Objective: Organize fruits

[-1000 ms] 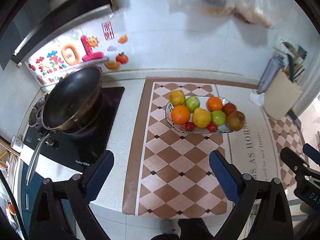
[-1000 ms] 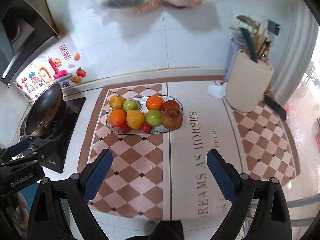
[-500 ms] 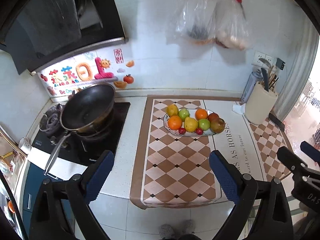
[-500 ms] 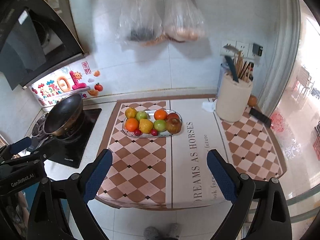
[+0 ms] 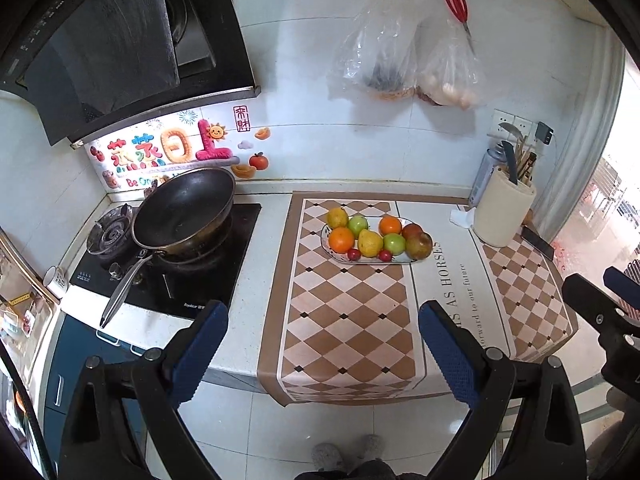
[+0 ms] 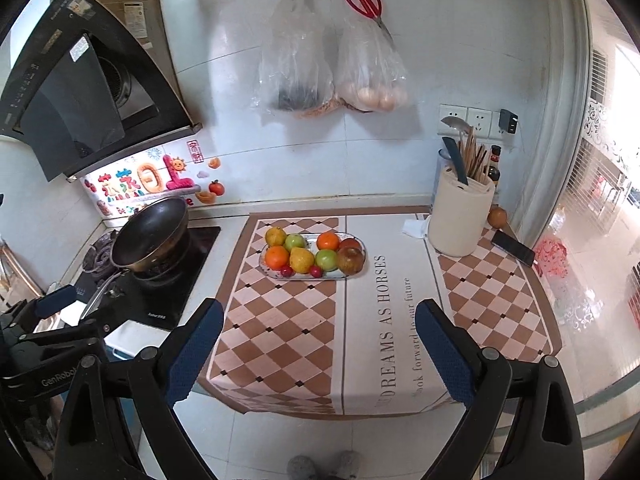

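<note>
Ten or so fruits [image 5: 376,236] sit heaped on the oval plate [image 5: 326,245], well ahead of my fingers and between the two pairs, on the checked mat over the surface [image 5: 264,280]. Going left to right across the plate: a yellow fruit and an orange [image 5: 341,238], a green apple [image 5: 357,224] and a yellow pear [image 5: 370,242], then another orange, a second green apple and a big reddish-brown fruit [image 5: 419,245] at the right end, with two small red ones at the front edge.

I judge them all round, firm and smooth, so they may roll or slip; I would take each across its widest middle, gently. The small red ones look soft and need a light squeeze.

My left gripper [image 5: 320,348] has its fingers spread wide, holding nothing and touching nothing. My right gripper [image 6: 318,344] is likewise wide apart and empty, well short of the plate.
</note>
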Motion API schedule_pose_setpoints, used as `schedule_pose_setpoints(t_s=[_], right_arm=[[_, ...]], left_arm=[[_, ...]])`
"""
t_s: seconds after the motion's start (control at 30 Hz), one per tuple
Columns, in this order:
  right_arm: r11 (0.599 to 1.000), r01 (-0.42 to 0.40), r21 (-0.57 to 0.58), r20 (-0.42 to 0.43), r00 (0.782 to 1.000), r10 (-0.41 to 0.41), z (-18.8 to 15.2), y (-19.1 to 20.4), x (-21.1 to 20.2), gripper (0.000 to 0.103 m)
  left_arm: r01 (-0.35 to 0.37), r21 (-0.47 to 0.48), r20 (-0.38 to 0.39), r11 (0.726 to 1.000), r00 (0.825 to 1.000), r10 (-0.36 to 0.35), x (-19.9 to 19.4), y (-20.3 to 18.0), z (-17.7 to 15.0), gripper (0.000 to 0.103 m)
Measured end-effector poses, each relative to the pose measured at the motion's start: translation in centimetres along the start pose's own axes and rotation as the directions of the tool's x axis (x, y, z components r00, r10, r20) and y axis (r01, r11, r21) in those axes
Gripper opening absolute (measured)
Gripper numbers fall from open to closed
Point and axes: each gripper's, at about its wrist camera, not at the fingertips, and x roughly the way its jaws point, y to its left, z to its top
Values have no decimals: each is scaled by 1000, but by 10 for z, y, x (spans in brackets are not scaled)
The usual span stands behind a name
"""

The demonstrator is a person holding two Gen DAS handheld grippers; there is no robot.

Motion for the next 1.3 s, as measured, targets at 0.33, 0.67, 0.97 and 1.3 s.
schedule_pose_setpoints(t_s=[0.33, 0.67, 0.97, 1.3], right_arm=[[1000, -13, 0, -13, 1000, 13, 6, -11, 18, 99], [1000, 28, 7, -15, 1000, -28, 36, -25, 77, 101], [998, 66, -5, -95, 993, -66, 44, -33, 147, 101], [997, 73, -1, -145, 987, -73, 43, -33, 183, 101]], left_arm=[[-12, -17, 1, 1000, 1000, 12, 13, -10, 10, 98], [-34, -19, -18, 999, 999, 33, 62, -21, 40, 98], [-57, -4, -90, 998, 994, 57, 113, -27, 51, 103], [-66, -3, -122, 998, 990, 65, 140, -30, 54, 103]])
